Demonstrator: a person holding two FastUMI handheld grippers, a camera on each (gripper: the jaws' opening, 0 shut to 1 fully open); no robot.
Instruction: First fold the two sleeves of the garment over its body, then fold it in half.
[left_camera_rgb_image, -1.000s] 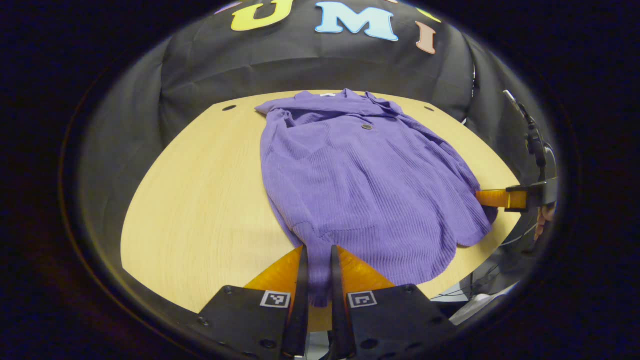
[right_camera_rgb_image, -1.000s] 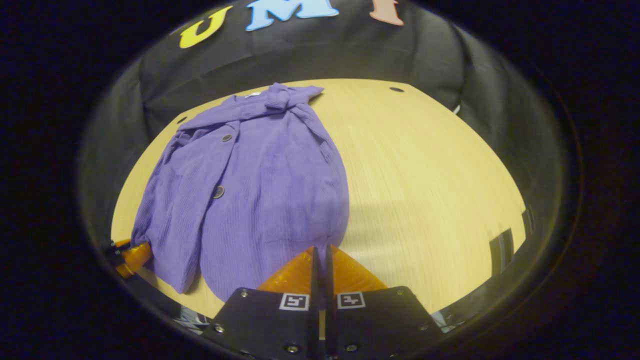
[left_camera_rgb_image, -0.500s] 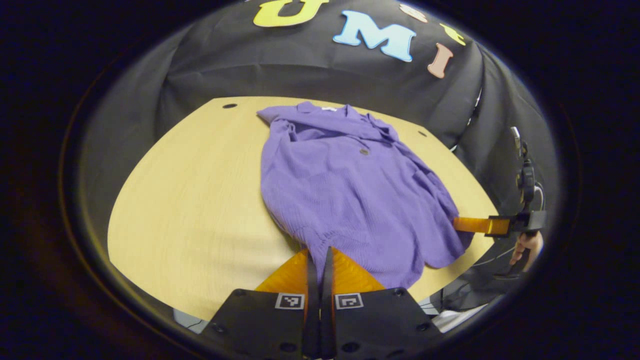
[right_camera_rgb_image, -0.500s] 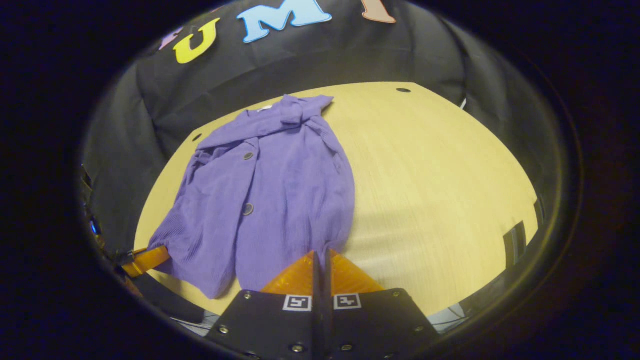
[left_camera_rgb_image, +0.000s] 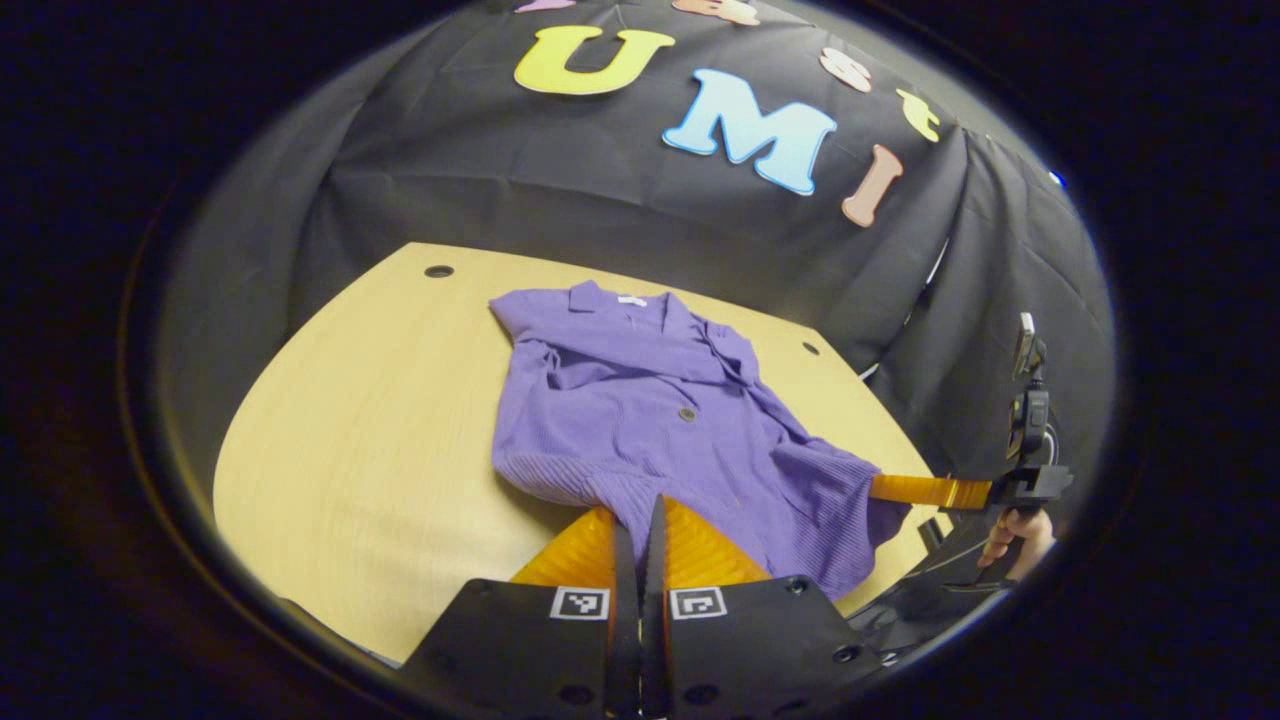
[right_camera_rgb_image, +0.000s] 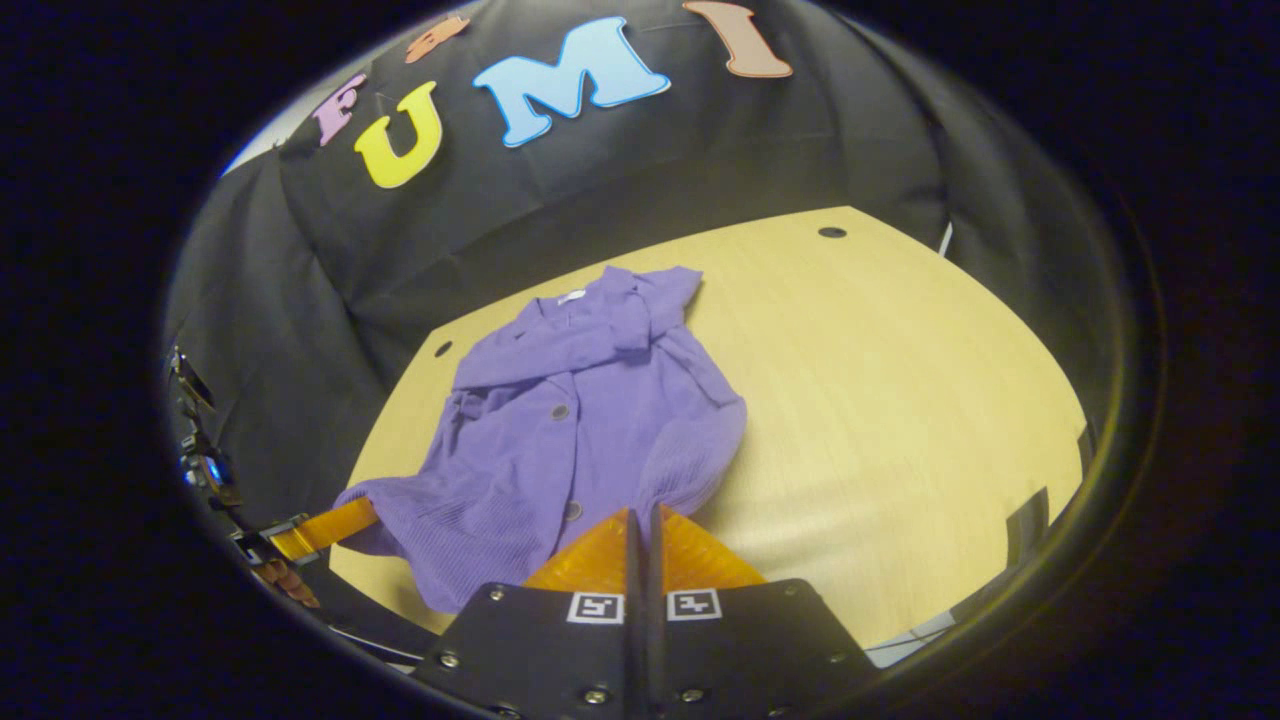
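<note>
One purple ribbed shirt (left_camera_rgb_image: 640, 420) on a wooden table (left_camera_rgb_image: 370, 450), left gripper view: collar at the far edge toward the black wall (left_camera_rgb_image: 560, 190), white tag at the neck, one dark button mid-front, both sleeves folded in over the body. Hem raised off the table at the near end, cloth bunched and sagging between two grip points. Left gripper (left_camera_rgb_image: 640, 515) at the bottom of the view, jaws closed tight on the near hem corner. Right gripper (left_camera_rgb_image: 885, 490) at the right edge of this view, pinching the other hem corner, a hand (left_camera_rgb_image: 1015, 535) behind it. Versus 1.0 s ago: shirt lay flat and long then, hem down on the table; now the hem is up, the shirt looks shorter, more wall in view. Right gripper view: same shirt (right_camera_rgb_image: 575, 430) lies on the left half of the table (right_camera_rgb_image: 900, 400), collar far, two buttons visible down the front, near hem lifted and curled, right edge rolled up. Right gripper (right_camera_rgb_image: 645, 520) at the bottom, fingers pressed together with hem cloth between them. Left gripper (right_camera_rgb_image: 345, 520) at lower left, clamped on the other hem corner, fingers of a hand (right_camera_rgb_image: 285, 580) below it. Versus 0.5 s ago: hem higher, cloth more gathered, table appears lower in view.
</note>
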